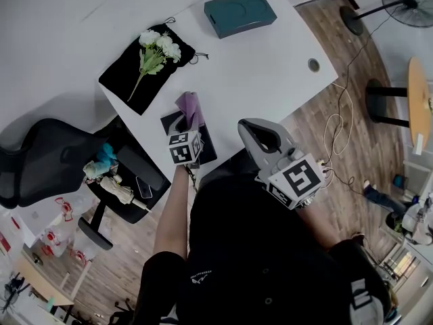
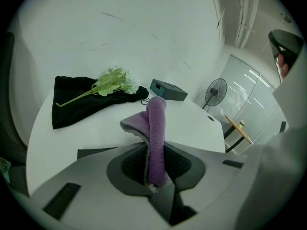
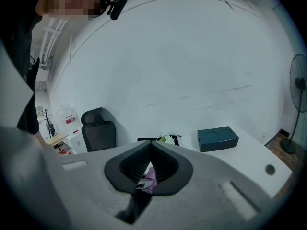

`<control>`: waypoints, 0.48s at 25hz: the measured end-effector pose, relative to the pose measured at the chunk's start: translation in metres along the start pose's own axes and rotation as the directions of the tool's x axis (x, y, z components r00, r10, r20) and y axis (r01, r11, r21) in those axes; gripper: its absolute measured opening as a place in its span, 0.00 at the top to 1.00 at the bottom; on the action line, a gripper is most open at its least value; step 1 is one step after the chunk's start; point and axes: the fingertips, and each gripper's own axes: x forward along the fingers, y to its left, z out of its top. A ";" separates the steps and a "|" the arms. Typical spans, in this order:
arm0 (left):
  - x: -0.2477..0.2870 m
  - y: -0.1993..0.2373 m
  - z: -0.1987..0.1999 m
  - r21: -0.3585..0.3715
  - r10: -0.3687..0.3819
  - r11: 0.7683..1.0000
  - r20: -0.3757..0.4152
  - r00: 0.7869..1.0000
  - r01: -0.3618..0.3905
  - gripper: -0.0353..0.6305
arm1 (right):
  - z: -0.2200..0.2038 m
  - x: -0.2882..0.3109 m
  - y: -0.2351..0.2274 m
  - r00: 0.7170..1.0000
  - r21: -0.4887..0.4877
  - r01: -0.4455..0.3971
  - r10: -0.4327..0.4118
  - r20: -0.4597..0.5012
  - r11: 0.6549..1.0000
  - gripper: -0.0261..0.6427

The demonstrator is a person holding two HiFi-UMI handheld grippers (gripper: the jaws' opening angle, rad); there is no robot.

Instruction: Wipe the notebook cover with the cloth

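Left gripper [image 2: 155, 148]: fingers clamped on the purple cloth [image 2: 156, 121], which stands up out of them over the black notebook [image 1: 206, 147]. The notebook lies at the near edge of the white tabletop [image 1: 270, 66]; whether the cloth touches it cannot be told. Right gripper [image 3: 151, 145]: fingers closed tip to tip with nothing between them, held to the right, apart from the notebook.

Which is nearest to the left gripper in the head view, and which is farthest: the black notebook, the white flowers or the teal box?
1. Black notebook, right under the left gripper.
2. White flowers, back left, on the black bag.
3. Teal box, at the table's far edge.
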 end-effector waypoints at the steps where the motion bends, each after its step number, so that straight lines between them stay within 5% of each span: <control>1: 0.000 0.000 0.000 -0.002 -0.001 1.000 -0.002 1.000 0.001 0.83 | 0.000 0.000 0.000 1.000 0.002 0.002 -0.002 -0.001 1.000 0.96; 12: 0.005 0.007 -0.005 -0.014 -0.009 1.000 0.001 1.000 0.009 0.83 | 0.001 0.010 0.006 1.000 -0.005 -0.009 0.009 -0.005 1.000 0.96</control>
